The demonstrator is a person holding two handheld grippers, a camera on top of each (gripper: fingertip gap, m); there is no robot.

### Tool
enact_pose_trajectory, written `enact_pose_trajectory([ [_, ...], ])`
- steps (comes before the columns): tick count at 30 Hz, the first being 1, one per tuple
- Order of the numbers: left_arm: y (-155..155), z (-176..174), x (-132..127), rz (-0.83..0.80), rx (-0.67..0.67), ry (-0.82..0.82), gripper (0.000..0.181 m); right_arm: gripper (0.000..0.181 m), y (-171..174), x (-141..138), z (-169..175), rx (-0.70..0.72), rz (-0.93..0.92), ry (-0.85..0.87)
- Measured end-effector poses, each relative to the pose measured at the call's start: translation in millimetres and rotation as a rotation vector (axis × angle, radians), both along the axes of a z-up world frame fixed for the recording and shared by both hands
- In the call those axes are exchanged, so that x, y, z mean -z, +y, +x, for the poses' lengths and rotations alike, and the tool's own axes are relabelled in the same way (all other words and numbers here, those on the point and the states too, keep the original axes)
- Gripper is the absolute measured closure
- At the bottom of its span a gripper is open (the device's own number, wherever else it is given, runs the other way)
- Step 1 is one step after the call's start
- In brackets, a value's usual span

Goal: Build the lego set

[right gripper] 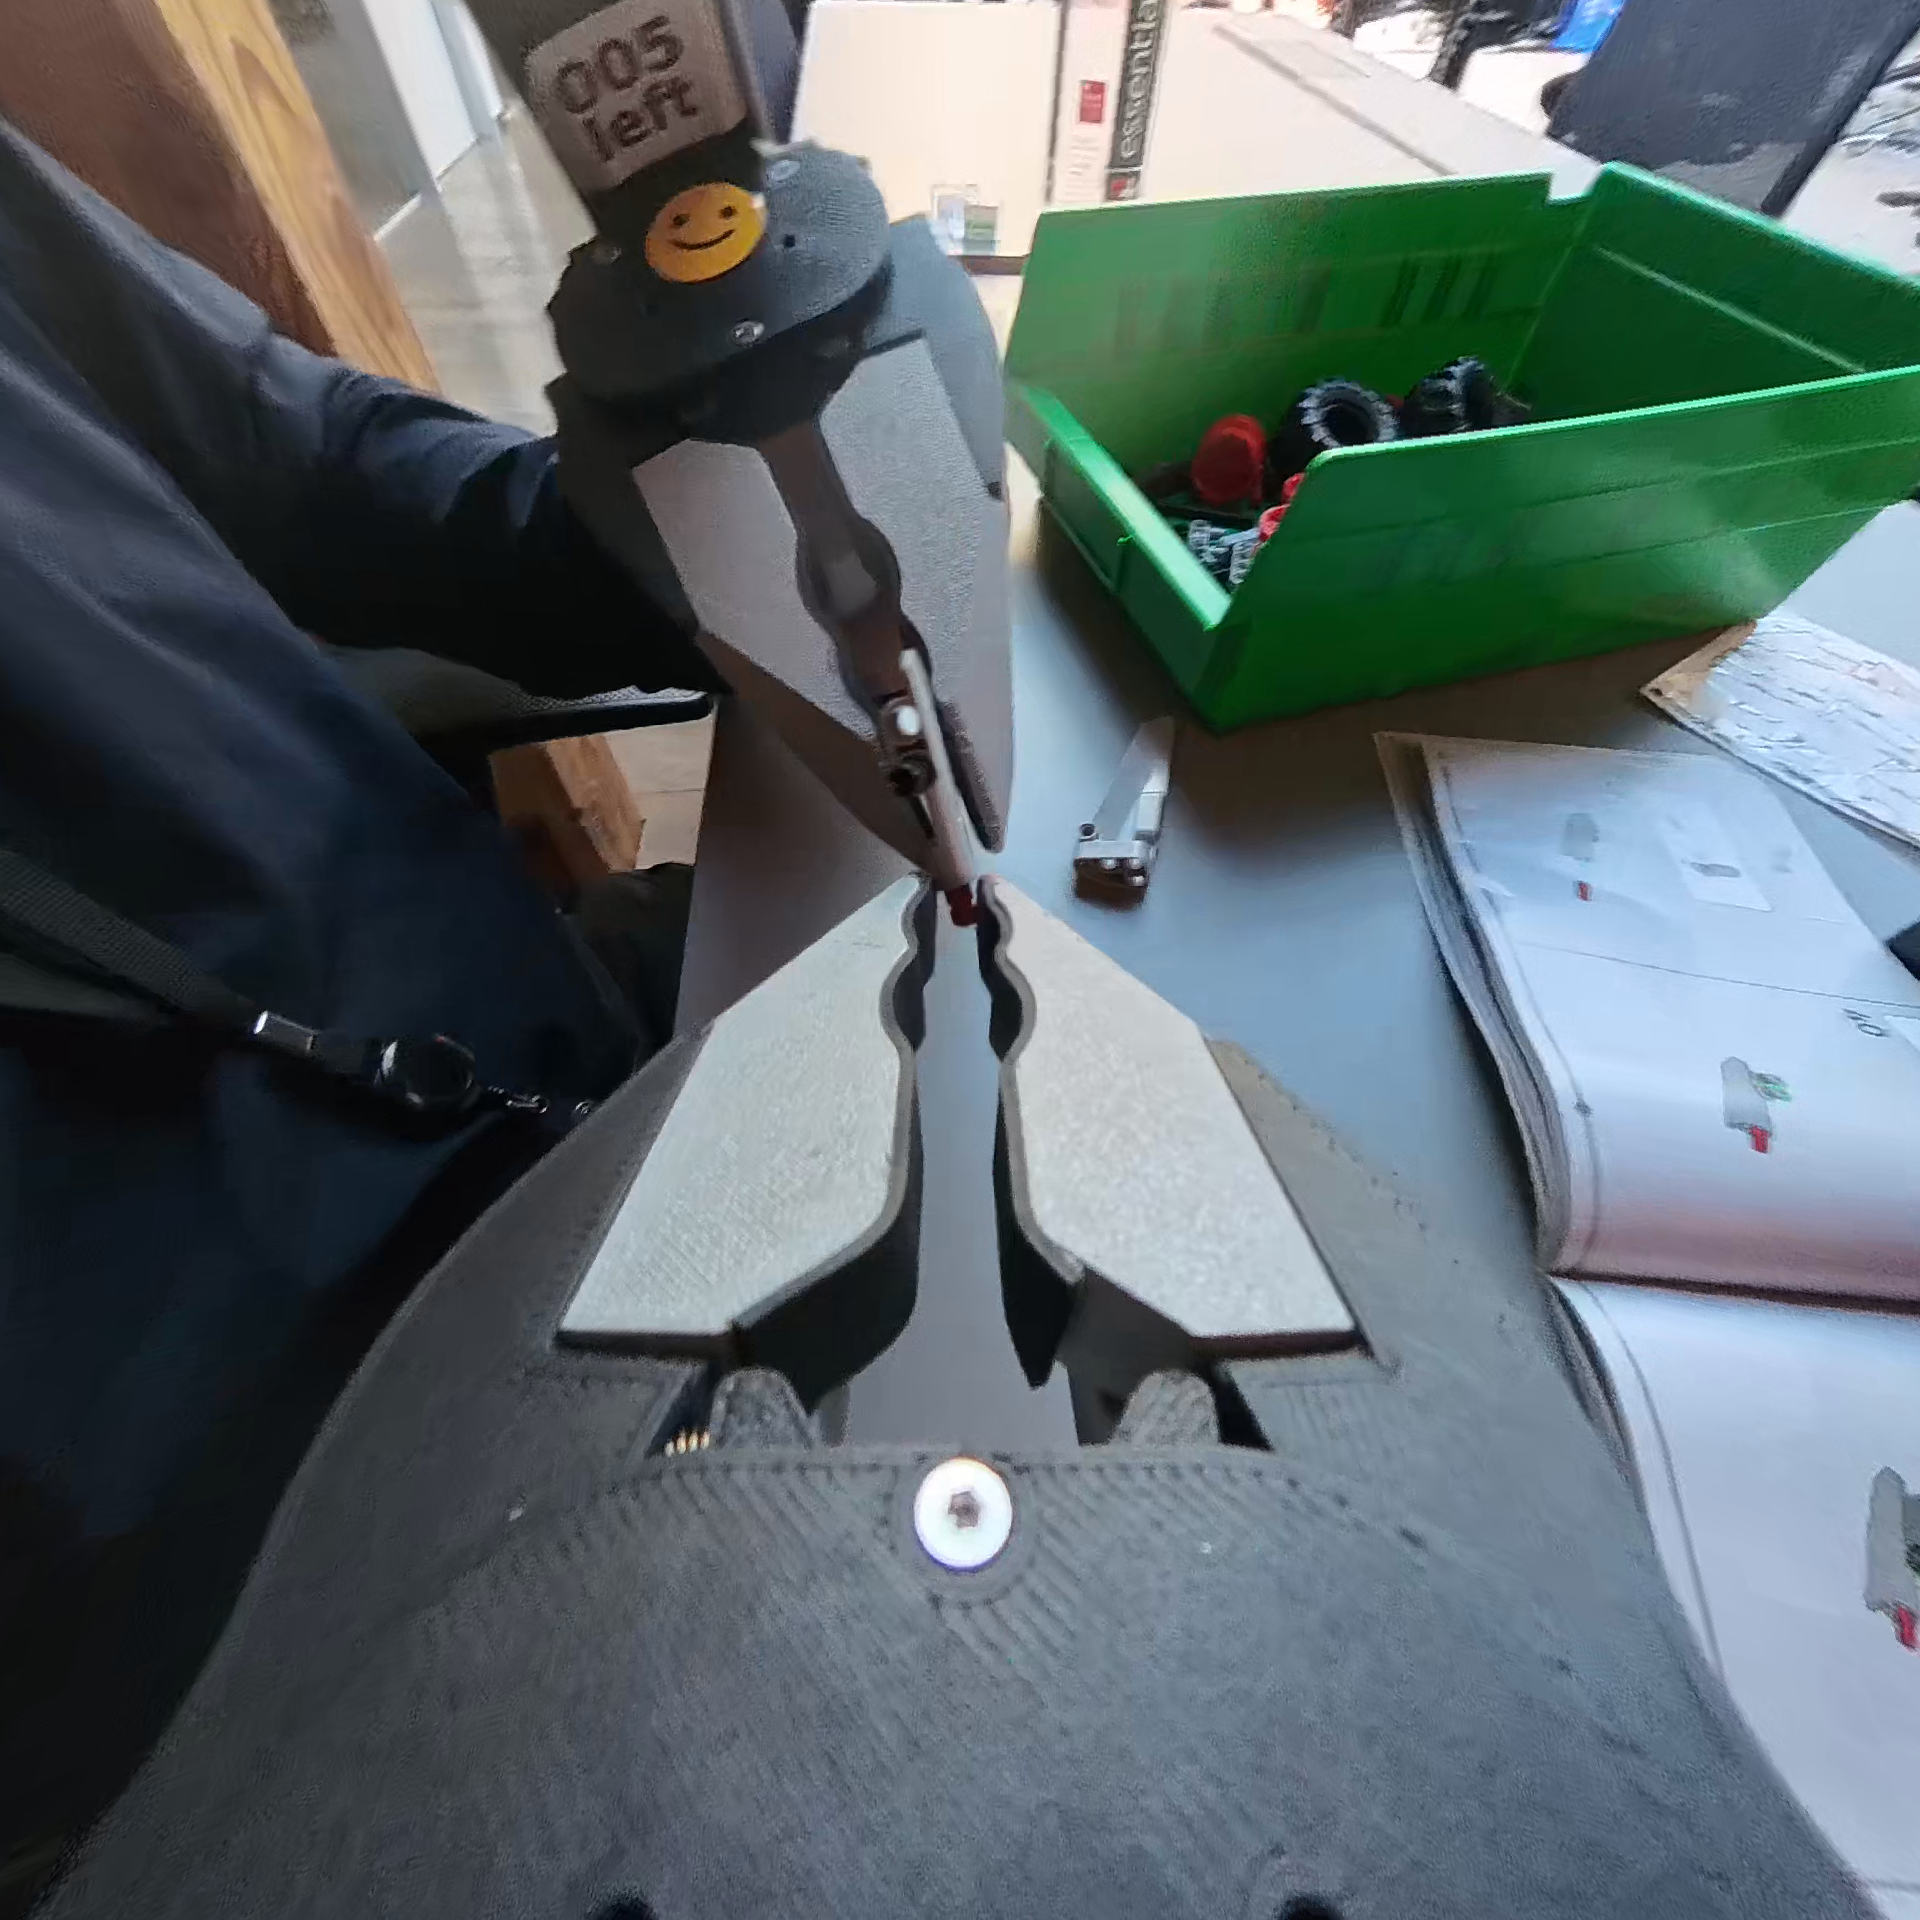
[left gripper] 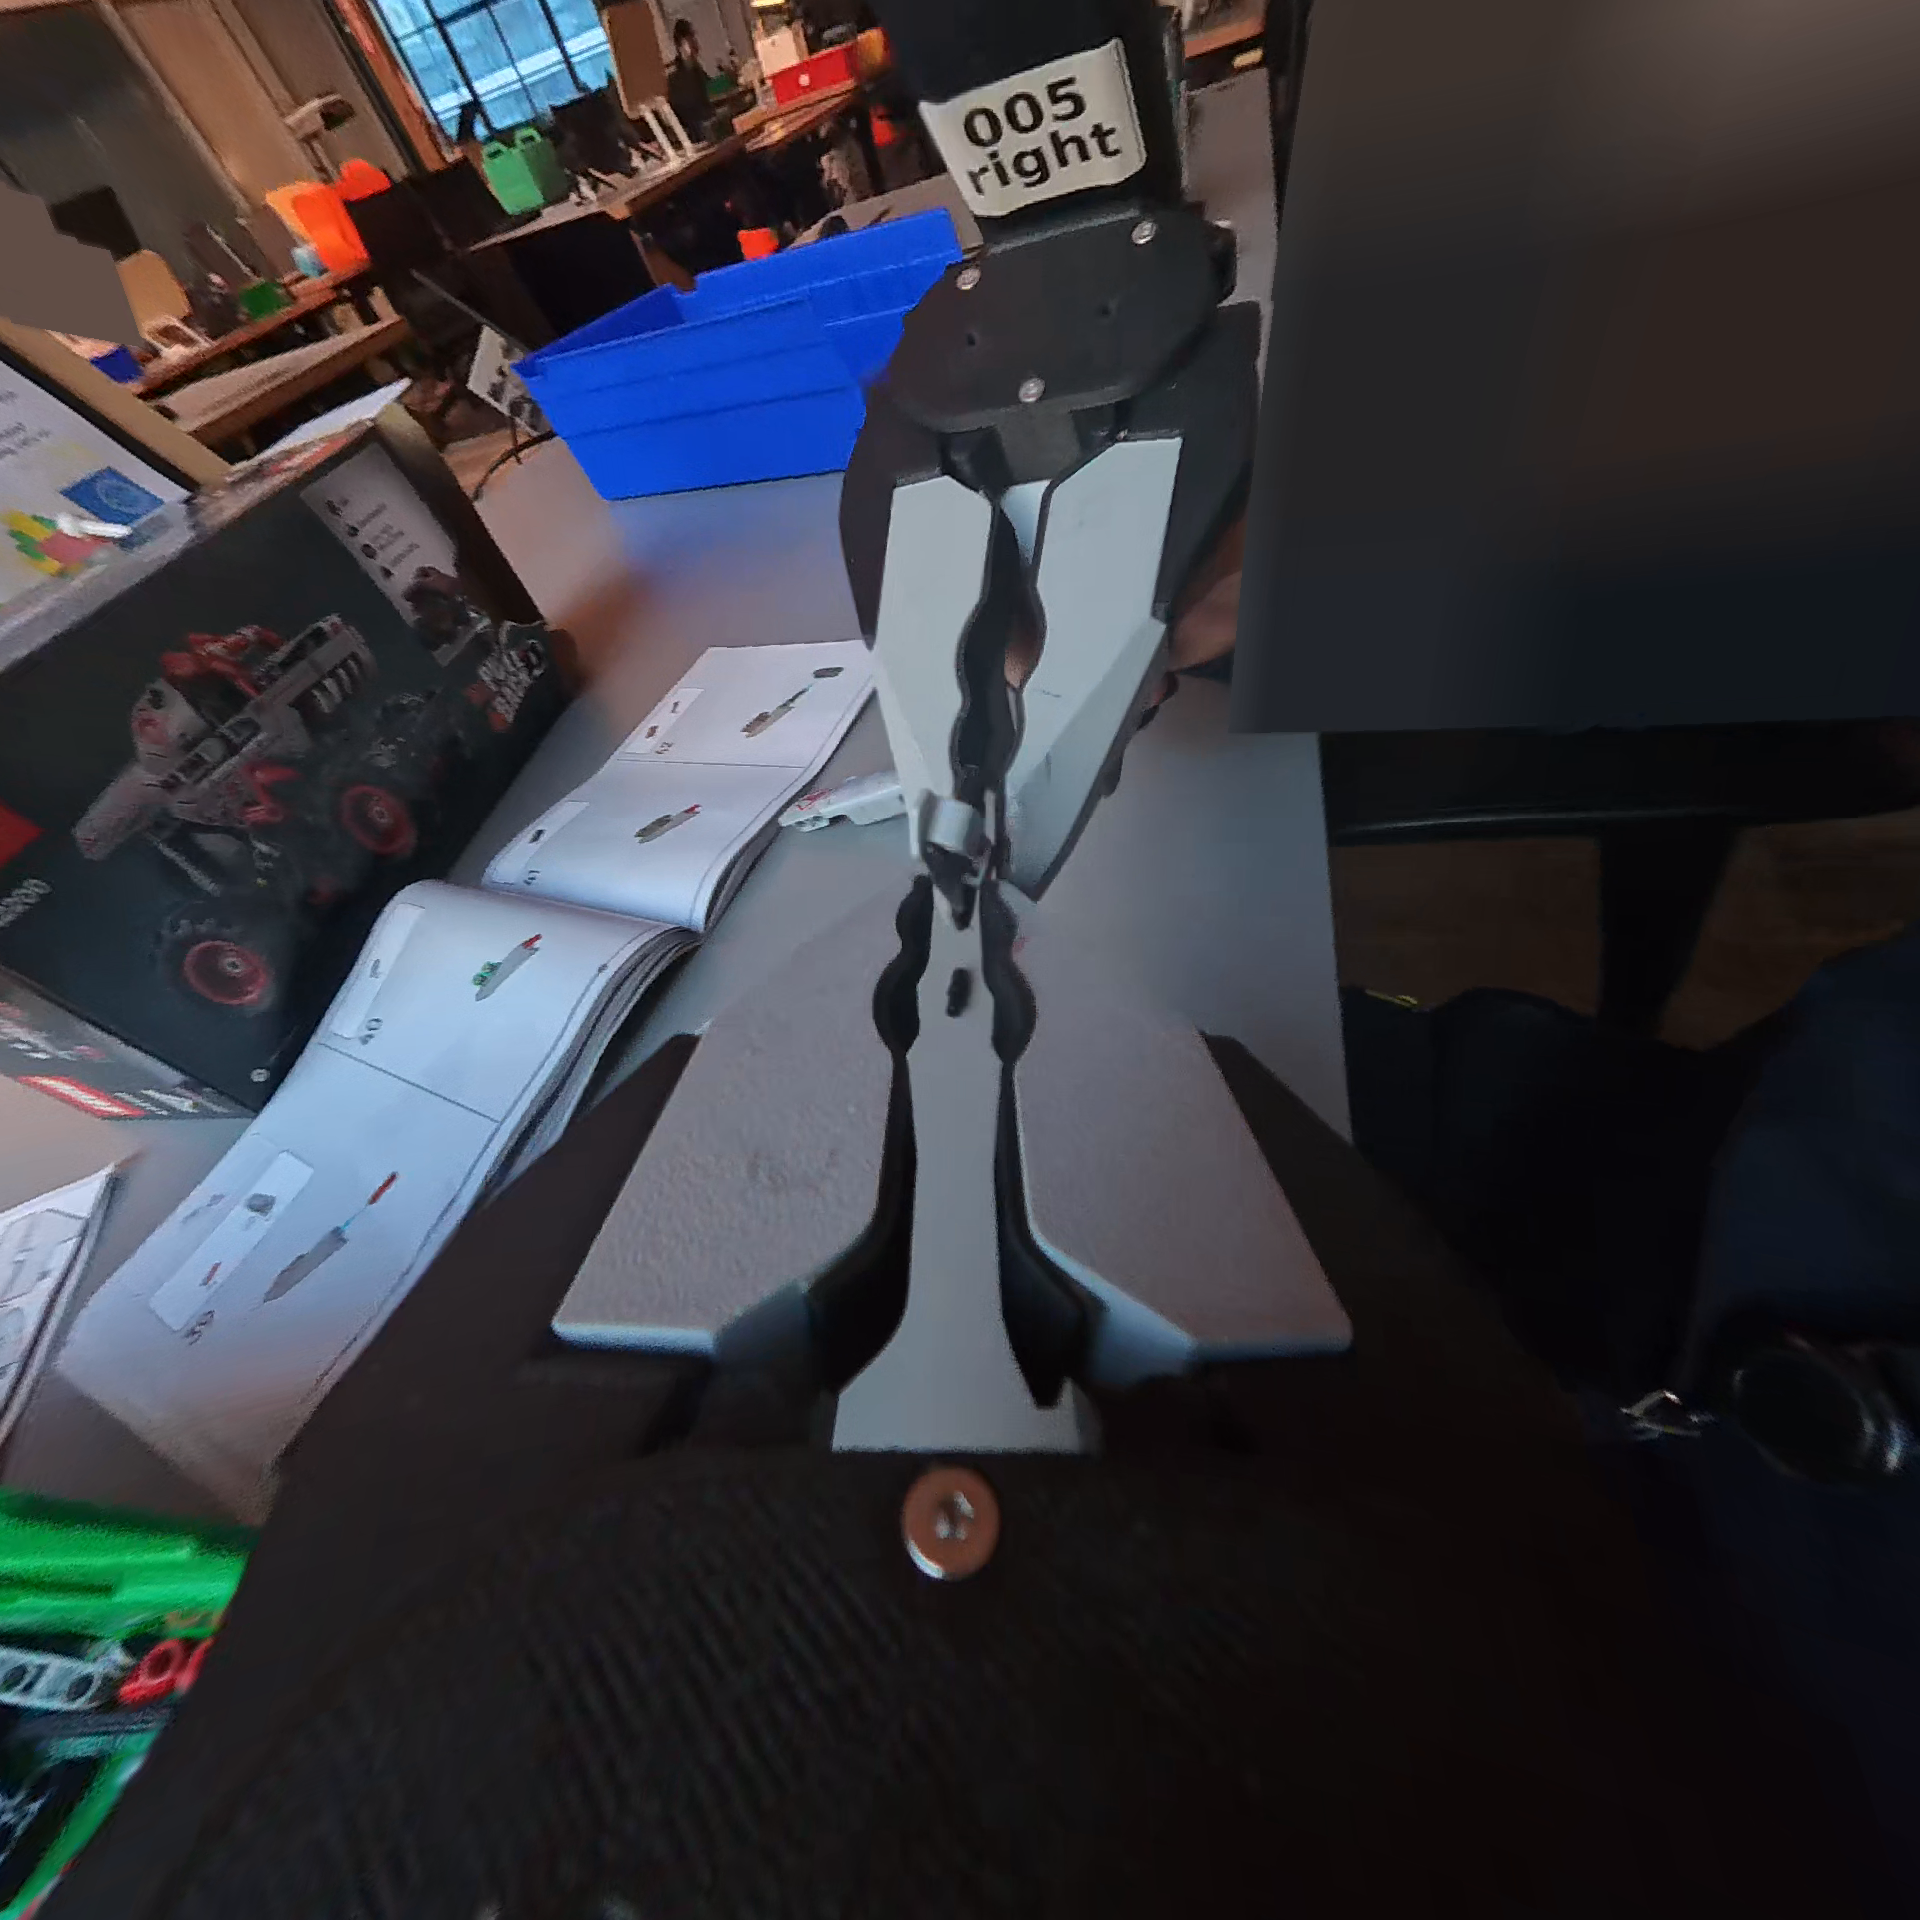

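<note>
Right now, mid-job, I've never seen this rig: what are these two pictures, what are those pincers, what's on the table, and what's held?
No robot: a person holds two hand pincers, each with a camera looking along its fingers. One picture is from the left gripper, the other from the right gripper; each sees the other opposite. Both pinch one thin grey Lego beam, the right at its red end. On the grey table: a green bin of tyres, a loose grey piece, the open instruction booklet, the set box, a blue bin.

Bare table (right gripper: 1299,935) beside loose beam (right gripper: 1127,805) — green bin (right gripper: 1455,623) behind.
</note>
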State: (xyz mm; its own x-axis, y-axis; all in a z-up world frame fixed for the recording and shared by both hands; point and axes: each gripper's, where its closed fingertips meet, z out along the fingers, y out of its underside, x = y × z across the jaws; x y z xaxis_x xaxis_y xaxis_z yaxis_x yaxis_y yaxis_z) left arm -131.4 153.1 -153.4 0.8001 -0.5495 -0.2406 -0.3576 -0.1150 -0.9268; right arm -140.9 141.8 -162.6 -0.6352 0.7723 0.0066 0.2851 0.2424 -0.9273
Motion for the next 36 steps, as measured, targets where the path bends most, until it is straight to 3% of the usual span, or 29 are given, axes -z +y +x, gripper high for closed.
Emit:
enact_pose_trajectory([
  [1,-1.5,0.8,0.4,-0.008,0.015,-0.015,0.174,0.177,-2.2,1.6,1.7,-0.016,0.000,-0.007],
  [7,-13.0,13.5,-5.6,-0.036,0.144,-0.106,0.177,0.178,-15.3,0.4,9.3,-0.098,-0.023,-0.019],
  [12,-10.8,7.7,-11.5,-0.017,0.117,-0.147,0.177,0.177,-16.0,-7.1,6.4,-0.094,-0.103,-0.040],
  [14,-4.3,-2.0,-8.9,0.009,0.032,-0.074,0.177,0.177,-5.9,-3.5,-1.9,-0.015,-0.078,-0.051],
  [17,8.3,-29.9,-2.6,0.039,-0.161,0.088,0.177,0.158,19.6,2.7,-13.8,0.155,-0.040,-0.075],
  [20,19.1,-72.5,3.5,0.102,-0.425,0.391,0.177,0.153,28.7,0.3,-14.1,0.223,-0.123,-0.131],
  [22,21.8,-82.8,3.4,0.159,-0.519,0.602,0.177,0.152,25.9,-6.0,-16.5,0.245,-0.222,-0.148],
  [26,26.8,-78.6,-1.7,0.303,-0.593,0.983,0.177,0.152,14.2,-16.3,-24.6,0.223,-0.537,-0.203],
  [30,26.7,-71.7,-4.1,0.367,-0.597,1.116,0.179,0.157,15.1,-33.9,-24.8,0.124,-0.885,-0.228],
  [36,26.4,-64.3,-11.2,0.431,-0.602,1.156,0.179,0.158,13.6,-24.4,-33.9,0.145,-0.906,-0.262],
])
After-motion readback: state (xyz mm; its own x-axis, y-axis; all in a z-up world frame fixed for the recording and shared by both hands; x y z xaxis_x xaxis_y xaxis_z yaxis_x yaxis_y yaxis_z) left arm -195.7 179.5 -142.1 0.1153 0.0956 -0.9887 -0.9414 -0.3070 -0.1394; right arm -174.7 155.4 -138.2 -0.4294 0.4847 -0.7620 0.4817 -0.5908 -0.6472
